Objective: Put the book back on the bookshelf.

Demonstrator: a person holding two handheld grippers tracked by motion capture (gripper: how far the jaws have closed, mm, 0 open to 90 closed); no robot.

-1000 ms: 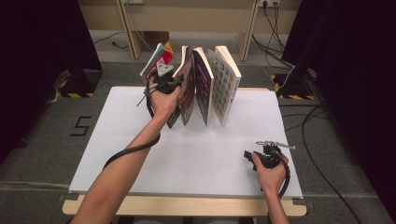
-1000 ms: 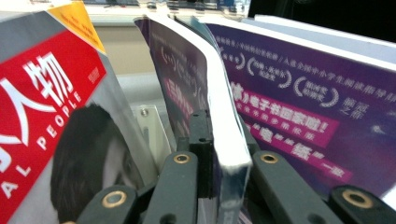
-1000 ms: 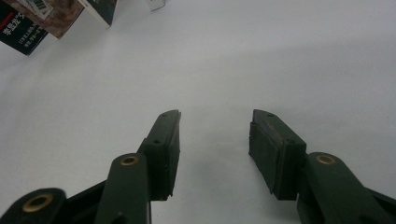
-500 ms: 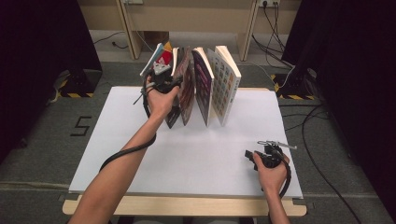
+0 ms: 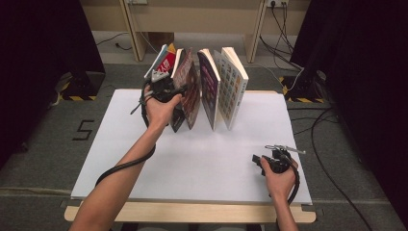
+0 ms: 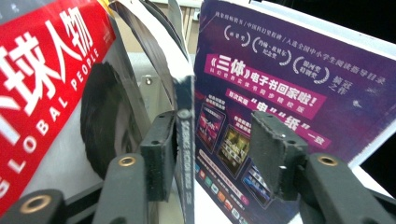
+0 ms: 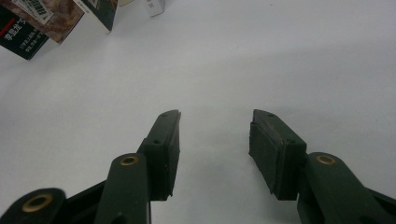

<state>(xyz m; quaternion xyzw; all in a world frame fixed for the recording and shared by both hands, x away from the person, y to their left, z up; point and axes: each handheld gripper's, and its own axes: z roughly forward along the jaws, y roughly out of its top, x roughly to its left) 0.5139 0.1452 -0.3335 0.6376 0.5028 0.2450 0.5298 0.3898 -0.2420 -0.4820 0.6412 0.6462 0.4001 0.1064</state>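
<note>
Left claw [image 6: 214, 135] has just been opening, releasing the thin magazine [image 6: 185, 154].

The magazines [image 6: 289, 107] are showing glossy paper covers; the worktop [image 5: 202, 159] is looking matt white, its front edge pale wood; the left gripper [image 6: 215, 140] pads [image 6: 273, 149] are looking rough black rubber.

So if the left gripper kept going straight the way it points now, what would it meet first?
Probably the thin dark-spined magazine: its edge already stands between the open jaws of the left gripper, close against the left one. They have just been opening. The purple-covered book stands just to the right.
</note>
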